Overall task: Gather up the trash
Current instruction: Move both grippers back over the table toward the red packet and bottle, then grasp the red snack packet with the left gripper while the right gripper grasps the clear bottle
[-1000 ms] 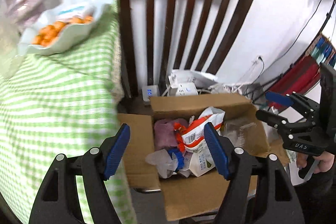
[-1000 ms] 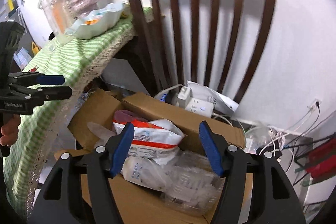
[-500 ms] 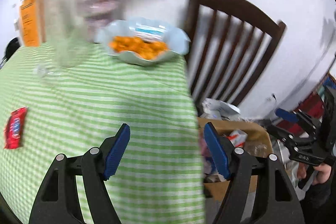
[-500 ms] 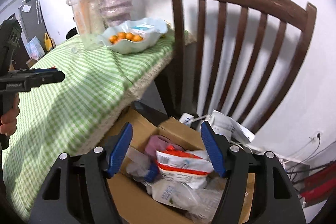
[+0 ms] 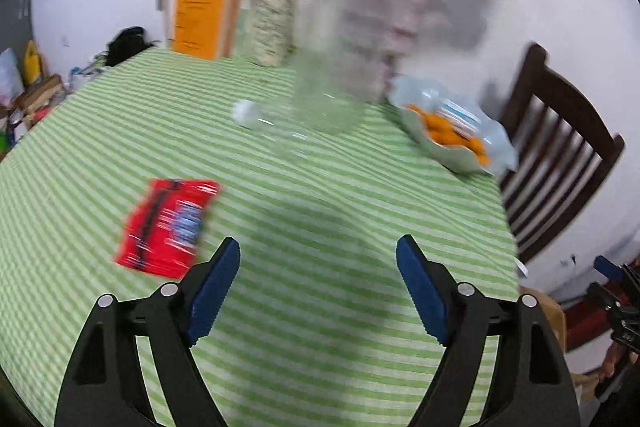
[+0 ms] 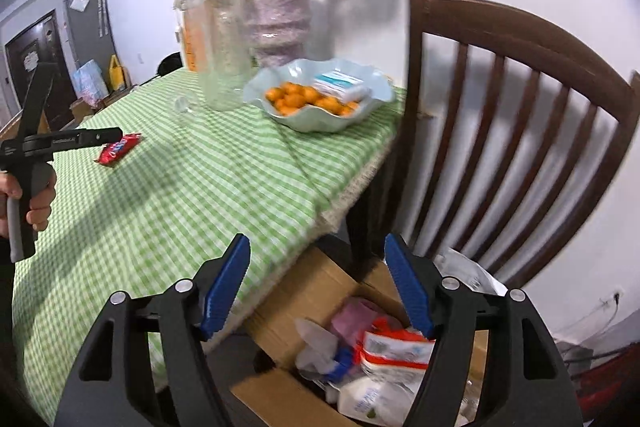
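The left tool (image 5: 318, 283) hangs over the counter (image 5: 320, 347), jaws opening, nothing between them; the red wrapper (image 5: 168, 227) lies just beside its left pad. The right tool (image 6: 316, 287), also widening and empty, hovers above the box (image 6: 304, 291) already holding trash. Judged: wrapper and bottle (image 5: 264, 125) remain to collect

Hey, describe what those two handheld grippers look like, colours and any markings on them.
Both are black plastic two-finger clamps with blue ribbed pads and silver rivets. The left gripper carries small white lettering along its side and a grey trigger handle. No cables show.
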Tool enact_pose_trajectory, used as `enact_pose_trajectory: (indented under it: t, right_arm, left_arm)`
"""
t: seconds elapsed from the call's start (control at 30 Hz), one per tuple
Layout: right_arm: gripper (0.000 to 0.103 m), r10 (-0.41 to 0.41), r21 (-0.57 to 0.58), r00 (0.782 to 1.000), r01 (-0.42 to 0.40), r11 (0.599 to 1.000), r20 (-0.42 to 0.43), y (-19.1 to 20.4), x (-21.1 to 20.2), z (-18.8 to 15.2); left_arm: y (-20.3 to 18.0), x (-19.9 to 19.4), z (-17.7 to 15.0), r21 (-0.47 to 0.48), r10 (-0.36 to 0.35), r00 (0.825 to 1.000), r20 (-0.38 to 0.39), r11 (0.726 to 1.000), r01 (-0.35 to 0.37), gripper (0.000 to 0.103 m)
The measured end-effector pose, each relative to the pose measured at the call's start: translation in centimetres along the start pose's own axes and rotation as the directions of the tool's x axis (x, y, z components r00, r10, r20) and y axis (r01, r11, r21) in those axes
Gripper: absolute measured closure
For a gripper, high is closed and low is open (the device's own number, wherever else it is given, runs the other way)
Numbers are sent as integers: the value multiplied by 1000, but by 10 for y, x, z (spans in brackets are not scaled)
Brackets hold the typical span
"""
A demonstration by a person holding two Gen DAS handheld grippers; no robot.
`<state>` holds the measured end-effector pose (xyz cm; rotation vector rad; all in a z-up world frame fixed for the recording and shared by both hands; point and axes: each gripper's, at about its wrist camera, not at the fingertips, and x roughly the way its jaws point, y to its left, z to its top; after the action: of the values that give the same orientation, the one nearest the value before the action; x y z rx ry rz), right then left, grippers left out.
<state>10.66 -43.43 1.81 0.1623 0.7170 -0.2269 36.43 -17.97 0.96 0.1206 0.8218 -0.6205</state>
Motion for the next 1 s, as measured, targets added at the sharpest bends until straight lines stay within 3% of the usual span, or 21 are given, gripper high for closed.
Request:
enact_pose_trajectory:
  t: [0.1,0.13,0.37,0.47,0.57,0.63,0.73,0.77,0.87,0.9,1.0]
  right_arm:
    - [35,36,-48,999,-35,998,13,23,10,17]
    - [34,49,-66,999,-47,997,19,31,13,23]
    - [31,160,-181,985,-145,973,69,93,56,82]
    - [31,225,-181,974,-216,960,29,118,92,104]
    - [31,317,-151,948,-318,936,-31,143,128,114]
    - [31,331,-132,942,-335,933,-57,159,155,121]
    - [31,316,-127,946,-324,937,-76,179,188,131]
    - [31,308,-135,948,-316,939,-79,187,199,136]
    - [36,288,-148,955,-296,944,-74,204,215,146]
    - [42,277,-142,957,-286,948,-80,209,226,151]
    - [77,292,-75,951,-300,951,-105,209,244,159]
  left_arm:
    - [25,3,6,72,186,980,67,979,-191,16]
    - [35,8,7,96,216,974,64,971,-221,16]
    - [81,34,0,-18,146,989,-23,989,-146,16]
    - [86,42,-6,-27,170,985,-39,985,-171,16]
    - [93,48,-11,-41,156,986,-62,986,-159,16]
    - [99,51,-11,-78,129,989,-78,988,-135,19]
    - [103,46,-14,-108,87,995,-54,990,-93,36]
    - [104,46,-14,-111,79,996,-51,990,-84,37]
    - [107,44,-12,-131,67,997,-42,989,-72,47]
    - [108,44,-13,-145,61,997,-37,987,-66,47]
    - [111,43,-11,-162,66,998,-24,984,-69,49]
